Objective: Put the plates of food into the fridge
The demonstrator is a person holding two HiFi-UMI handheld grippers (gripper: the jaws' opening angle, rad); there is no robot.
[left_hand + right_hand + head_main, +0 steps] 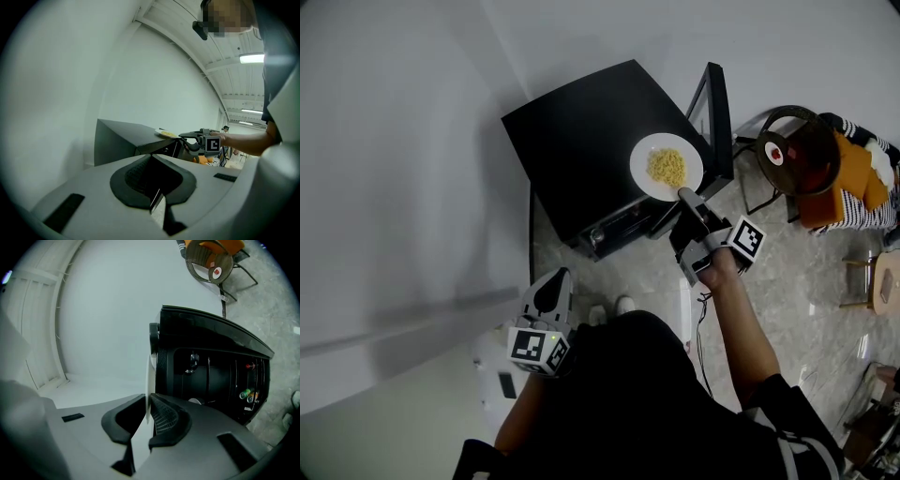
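1. The left gripper (554, 281) is nearest, held close in front of the person's body. In the left gripper view (152, 174) its jaws are drawn together with nothing between them.
2. The left forearm is bent in at the body, and that gripper points forward and a little down toward the fridge (581, 141).
3. The right gripper (687, 199) is farther out. Its jaws are nearly together and pinch the near rim of the white plate (639, 165). In the right gripper view (149, 404) the rim (148, 376) runs edge-on between the two pads.
4. The right arm is stretched forward and the gripper is about level, turned so that one jaw is above the rim and one below.
5. The plate carries a heap of yellow food (667, 167). It is at the front right corner of the black fridge's top, and its near rim juts past the front edge.
6. The fridge door (717, 105) is swung open at the right. Inside, small bottles (248, 393) lie low in the compartment.
7. Beyond the door, a small plate with red food (774, 153) sits on a round brown stand (811, 155).
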